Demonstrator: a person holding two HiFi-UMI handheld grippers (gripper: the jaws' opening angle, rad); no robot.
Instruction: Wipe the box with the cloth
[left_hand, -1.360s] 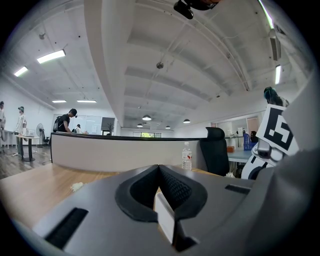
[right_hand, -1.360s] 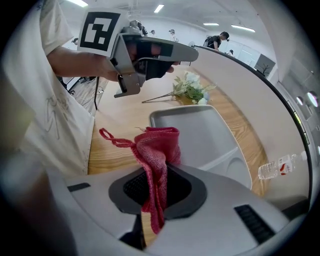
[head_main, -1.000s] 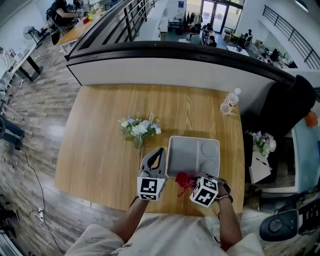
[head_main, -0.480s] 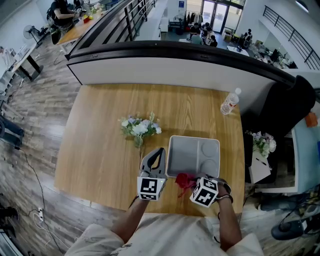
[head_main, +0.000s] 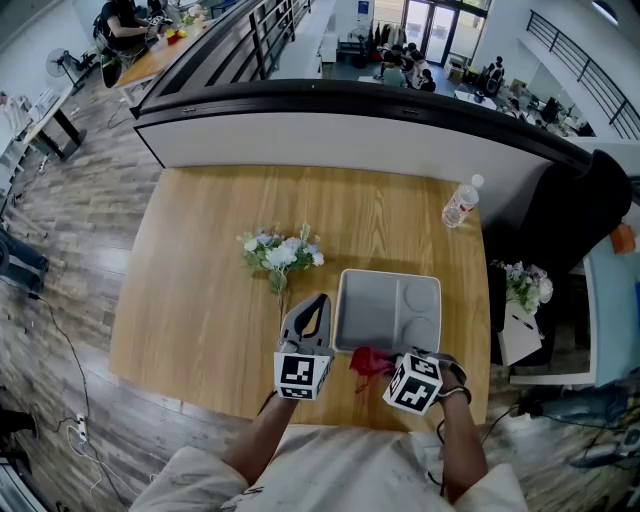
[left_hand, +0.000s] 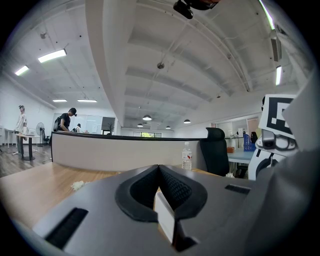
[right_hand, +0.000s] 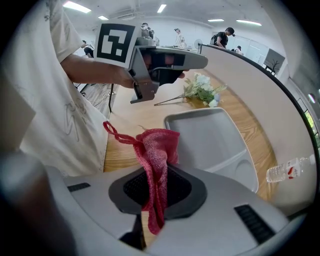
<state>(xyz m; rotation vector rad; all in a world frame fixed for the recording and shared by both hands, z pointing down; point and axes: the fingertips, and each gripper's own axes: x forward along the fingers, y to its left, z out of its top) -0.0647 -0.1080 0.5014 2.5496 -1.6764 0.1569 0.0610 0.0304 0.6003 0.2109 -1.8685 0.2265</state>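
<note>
- My right gripper (right_hand: 156, 186) has its jaws clamped on the red mesh cloth (right_hand: 159, 147), at the grey box's (head_main: 385, 300) near edge.
- My left gripper (left_hand: 159, 172) has its jaws closed on nothing, just left of the box.

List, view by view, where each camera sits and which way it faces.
Head view: on the person's head, looking steeply down at the table; both forearms, left gripper, right gripper show.
Left gripper view: on the left gripper, level across the table toward the bottle; its shut jaws show.
Right gripper view: on the right gripper, facing the box and left gripper; jaws shut on the cloth, plus a forearm and shirt.
Shared: the bottle shows in all three.
</note>
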